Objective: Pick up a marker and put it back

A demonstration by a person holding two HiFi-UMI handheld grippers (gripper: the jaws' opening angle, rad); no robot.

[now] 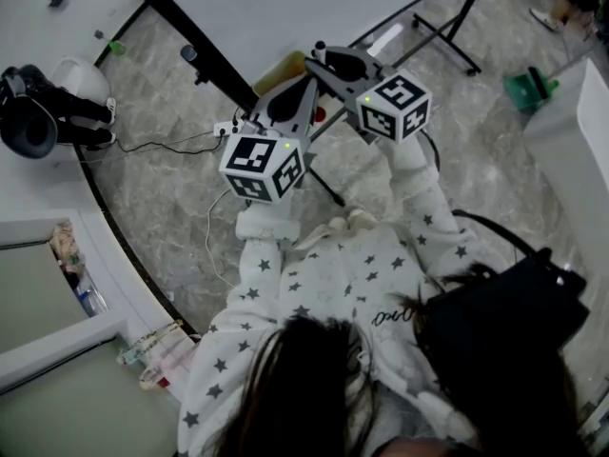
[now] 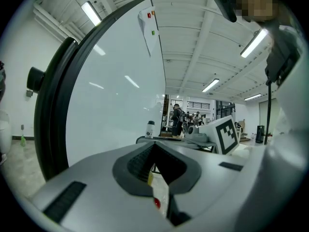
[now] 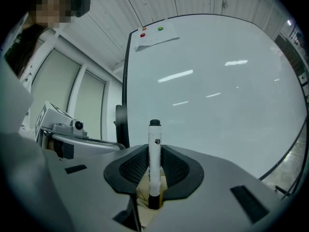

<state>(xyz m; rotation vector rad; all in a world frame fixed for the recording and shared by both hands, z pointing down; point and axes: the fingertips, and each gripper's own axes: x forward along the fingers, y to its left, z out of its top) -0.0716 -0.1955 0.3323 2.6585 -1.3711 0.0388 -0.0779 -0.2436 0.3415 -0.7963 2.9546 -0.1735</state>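
Note:
A white marker (image 3: 154, 156) with a black cap stands upright between the jaws of my right gripper (image 3: 154, 149), which is shut on its barrel. The cap end points at the whiteboard (image 3: 217, 105) close ahead. In the head view both grippers are raised side by side before the whiteboard (image 1: 285, 8): the right gripper (image 1: 328, 63) sits slightly higher than the left gripper (image 1: 303, 86). My left gripper (image 2: 154, 148) looks shut, its pads meeting in a peak with nothing between them. It faces along the whiteboard (image 2: 116, 95).
A sheet of paper (image 3: 155, 38) hangs under small magnets at the board's top. The board's black stand legs (image 1: 447, 36) spread over the marble floor. A power strip with cable (image 1: 224, 129) and a green object (image 1: 528, 89) lie on the floor. A black bag (image 1: 504, 322) hangs at my right side.

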